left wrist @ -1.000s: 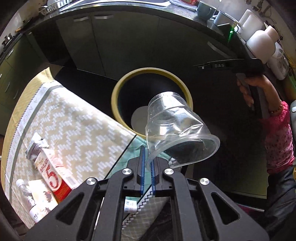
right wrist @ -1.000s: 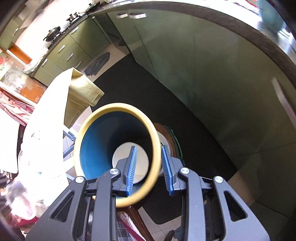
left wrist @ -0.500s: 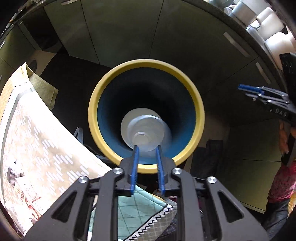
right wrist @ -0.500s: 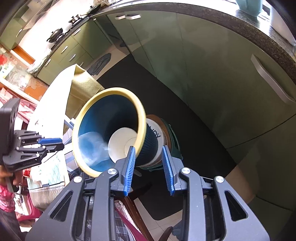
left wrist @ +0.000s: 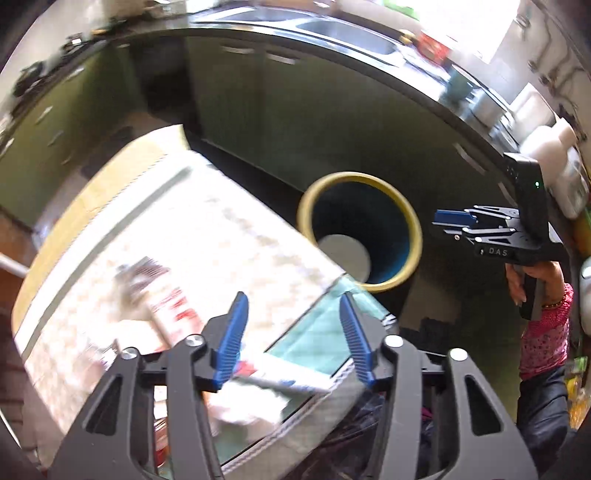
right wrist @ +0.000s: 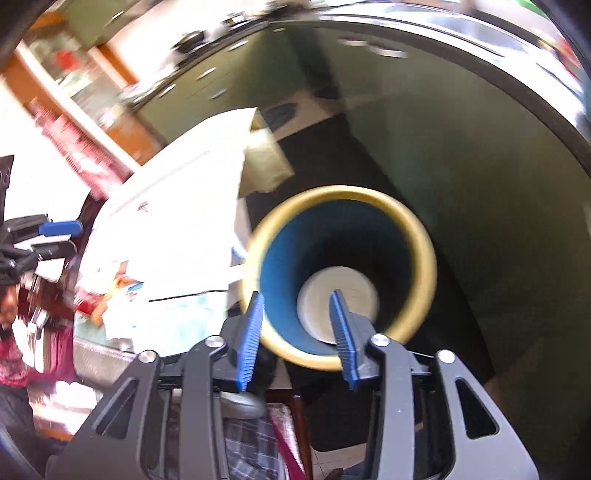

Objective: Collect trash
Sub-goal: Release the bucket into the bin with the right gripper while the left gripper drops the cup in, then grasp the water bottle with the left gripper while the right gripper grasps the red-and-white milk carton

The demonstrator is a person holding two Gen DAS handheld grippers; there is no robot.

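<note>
The trash bin, blue inside with a yellow rim (left wrist: 415,236), stands beside the table, and a pale round thing (left wrist: 343,254) lies at its bottom. The clear cup cannot be made out in it. My left gripper (left wrist: 293,317) hangs over the table with its jaws opening and nothing between them. Blurred trash lies below it: a red and white carton (left wrist: 173,310), a tube (left wrist: 280,380) and crumpled paper (left wrist: 243,410). My right gripper (right wrist: 297,317) is above the bin's near rim (right wrist: 295,354), its jaws opening and the pads off the rim. From the left wrist, that gripper (left wrist: 443,221) is just right of the bin.
A patterned cloth (left wrist: 207,229) covers the table. Green cabinets (left wrist: 295,110) under a dark counter with a steel sink (left wrist: 343,33) curve behind the bin. A white jug (left wrist: 550,147) stands on the counter. A person's hand (left wrist: 532,280) in a pink sleeve holds the right gripper.
The left gripper let the clear cup drop into the bin, opened wide and drew back over the table. The right gripper's jaws widened off the bin's rim, and both views are blurred by motion.
</note>
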